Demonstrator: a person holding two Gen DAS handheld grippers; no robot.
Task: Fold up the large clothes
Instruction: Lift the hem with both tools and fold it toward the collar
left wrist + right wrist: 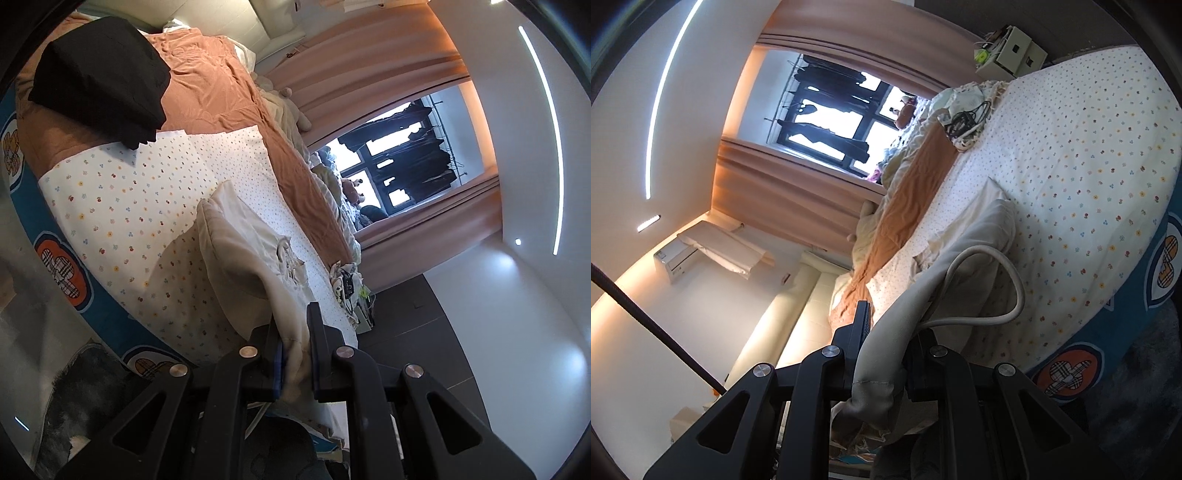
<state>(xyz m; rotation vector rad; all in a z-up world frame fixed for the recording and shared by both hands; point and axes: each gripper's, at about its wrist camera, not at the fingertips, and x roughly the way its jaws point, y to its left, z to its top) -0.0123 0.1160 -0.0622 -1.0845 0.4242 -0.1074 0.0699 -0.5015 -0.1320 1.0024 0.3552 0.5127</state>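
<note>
Both grippers are closed on the same cream garment [236,258], each one pinching a different edge of it. In the left wrist view the left gripper [295,354] has its jaws nearly together, with a thick fold of the cream cloth squeezed between them. In the right wrist view the right gripper [886,347] is the same, jaws almost shut on a hemmed edge, and a pale drawstring [1004,273] makes a loop just beyond the fingers.

From each gripper the cloth runs forward and down to the bed [122,221], onto the white sheet with small flowers. So the garment is partly in the air near the fingers, and its far part lies on the sheet. Its long axis goes away from the fingers, across the bed. A folded black garment [99,74] sits apart, on the orange blanket [214,88].

I think the two held edges should go forward together over the lying part, to make the fold. Neither hand looks clearly nearer; both hold at the near end, so they must move evenly or the fold becomes crooked
</note>
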